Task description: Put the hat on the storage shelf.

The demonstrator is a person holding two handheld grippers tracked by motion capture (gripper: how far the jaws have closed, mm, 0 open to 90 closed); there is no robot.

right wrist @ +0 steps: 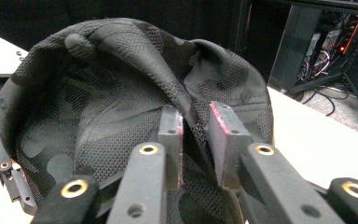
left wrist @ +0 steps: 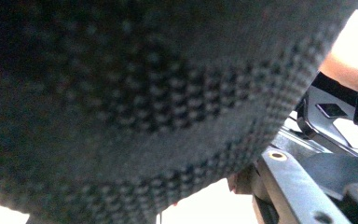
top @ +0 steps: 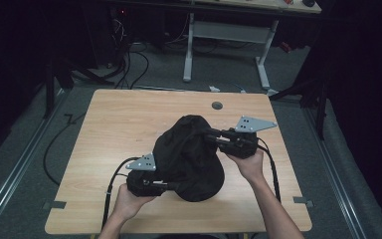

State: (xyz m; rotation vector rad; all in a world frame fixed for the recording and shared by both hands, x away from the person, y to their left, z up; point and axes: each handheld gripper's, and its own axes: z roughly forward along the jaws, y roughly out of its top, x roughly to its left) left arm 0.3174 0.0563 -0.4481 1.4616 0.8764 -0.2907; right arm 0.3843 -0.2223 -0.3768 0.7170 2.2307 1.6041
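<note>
- The table [top: 109,124] is pale wood, set on a grey carpeted floor [top: 25,164], with a second desk frame [top: 229,35] standing beyond its far edge.
- The black mesh cap [top: 189,159] sits near the middle of the table, slightly toward the person's side, bunched into a tall, rumpled mound between the two hands. In the right gripper view its fabric [right wrist: 98,93] shows a dotted weave with a faint camouflage pattern and a small button on the crown.
- The right tongs [top: 210,134] reach in from the right at the upper part of the cap. In the right gripper view the right tongs' [right wrist: 196,140] two jaws stand at a narrow gap with a raised fold of the cap's cloth pinched between them, so they are holding the cap.
- The left tongs [top: 171,186] meet the lower left side of the cap, close to the table's surface. In the left gripper view the mesh [left wrist: 144,102] lies so near the camera that it hides the jaws, and I cannot tell whether they are wide, narrow or gripping.
- The person's right hand [top: 248,162] and left hand [top: 129,199] come in from the near edge, each wrapped around a gripper body.
- A grey three-cornered plate [top: 254,123] tops the right gripper, and another [top: 144,162] tops the left.
- A small dark round cap or grommet [top: 217,105] lies in the table near its far edge, well apart from the mesh cap.
</note>
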